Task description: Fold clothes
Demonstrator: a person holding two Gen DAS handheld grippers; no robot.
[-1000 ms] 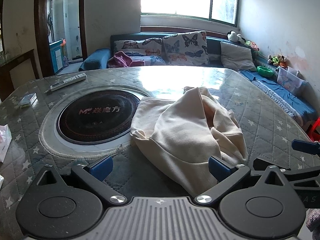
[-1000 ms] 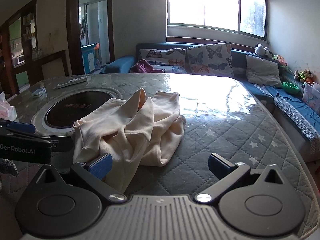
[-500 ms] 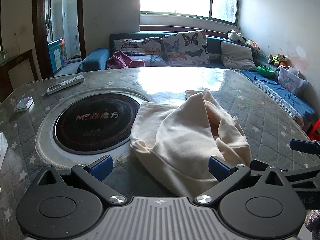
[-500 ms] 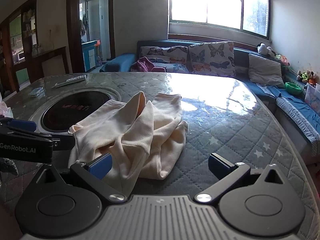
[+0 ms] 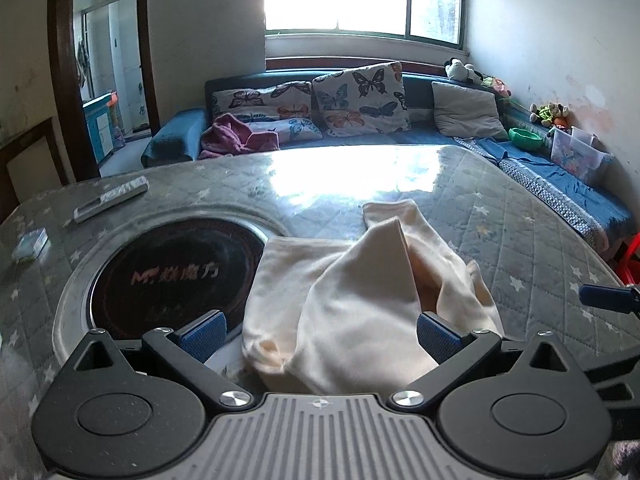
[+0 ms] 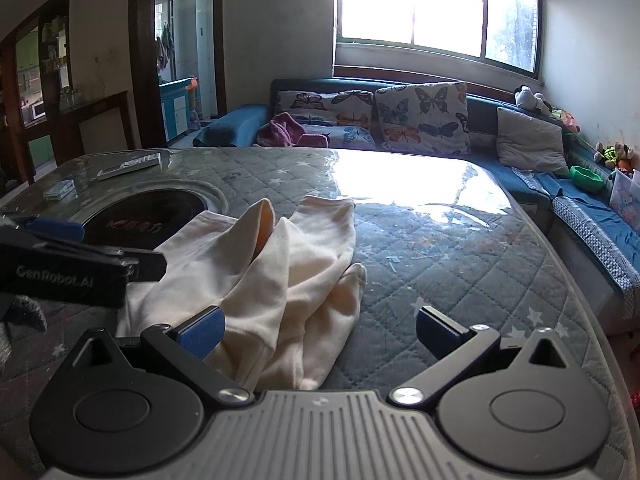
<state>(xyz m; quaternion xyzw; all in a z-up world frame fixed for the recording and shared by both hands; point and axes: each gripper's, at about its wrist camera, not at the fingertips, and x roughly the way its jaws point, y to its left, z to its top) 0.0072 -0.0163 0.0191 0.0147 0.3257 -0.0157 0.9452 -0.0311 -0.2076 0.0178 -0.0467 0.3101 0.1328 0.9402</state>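
Note:
A cream garment [image 5: 360, 300] lies crumpled on the quilted grey table cover, partly over the rim of a round black hotplate [image 5: 168, 276]. My left gripper [image 5: 318, 338] is open, its jaws wide apart on either side of the garment's near edge, holding nothing. The garment also shows in the right wrist view [image 6: 280, 280]. My right gripper [image 6: 318, 332] is open and empty, its left finger over the garment's near right edge. The left gripper's body shows at the left of the right wrist view [image 6: 68, 272].
A remote control [image 5: 112, 198] and a small packet [image 5: 30, 244] lie at the table's far left. A blue sofa with butterfly cushions [image 5: 356, 100] runs behind the table and along the right wall. The table cover [image 6: 460, 248] stretches bare to the right.
Both grippers have moved forward and lower toward the garment, which now sits closer between the left gripper's fingers. The garment itself has not moved.

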